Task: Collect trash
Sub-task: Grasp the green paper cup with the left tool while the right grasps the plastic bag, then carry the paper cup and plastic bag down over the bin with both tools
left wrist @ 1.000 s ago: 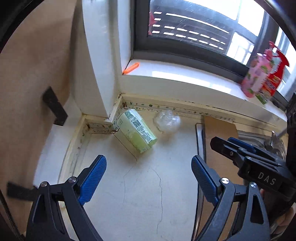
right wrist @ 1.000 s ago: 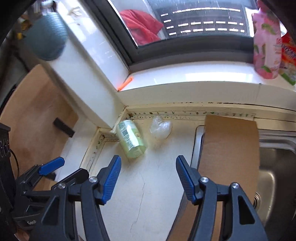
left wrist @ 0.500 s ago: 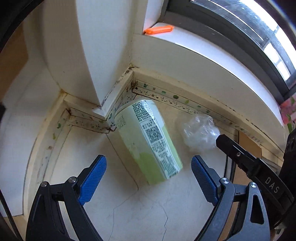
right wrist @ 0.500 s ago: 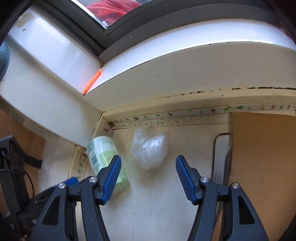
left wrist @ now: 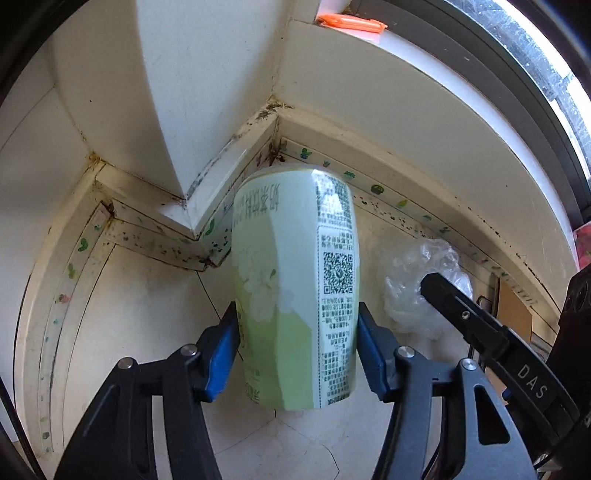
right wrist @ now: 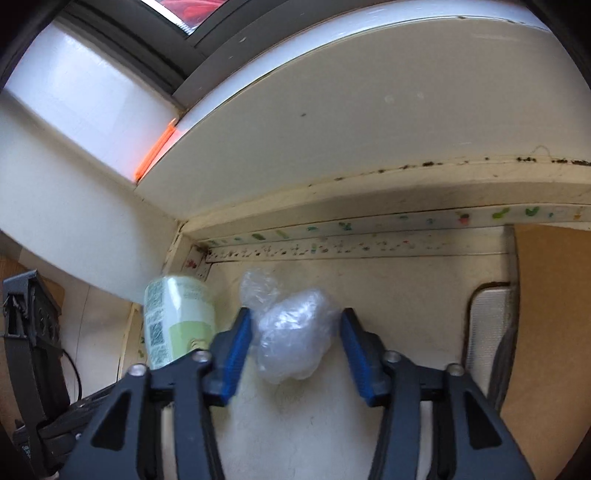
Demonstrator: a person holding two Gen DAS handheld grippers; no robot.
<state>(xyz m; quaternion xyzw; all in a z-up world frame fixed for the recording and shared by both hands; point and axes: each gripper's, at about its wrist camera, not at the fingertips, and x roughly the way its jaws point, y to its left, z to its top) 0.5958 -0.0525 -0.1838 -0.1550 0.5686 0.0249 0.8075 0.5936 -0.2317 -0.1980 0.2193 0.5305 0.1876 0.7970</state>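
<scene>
A light green can point(left wrist: 295, 288) with printed text and a QR code lies on the worn white counter in the corner below the window sill. My left gripper point(left wrist: 295, 347) is shut on the can, its blue pads against both sides. The can also shows in the right wrist view point(right wrist: 177, 317). A crumpled clear plastic wrap point(right wrist: 295, 339) lies to the right of the can; it also shows in the left wrist view point(left wrist: 417, 280). My right gripper point(right wrist: 293, 350) has closed around the plastic wrap, with the pads touching its sides.
An orange strip point(left wrist: 351, 24) lies on the window sill. A brown board point(right wrist: 550, 332) covers the sink area to the right. Stained sealing tape point(right wrist: 369, 247) runs along the wall foot. The wall corner point(left wrist: 207, 110) juts out close behind the can.
Both grippers moved forward and down to the counter corner. The left jaws closed on the green can. The right jaws closed in around the plastic wrap.
</scene>
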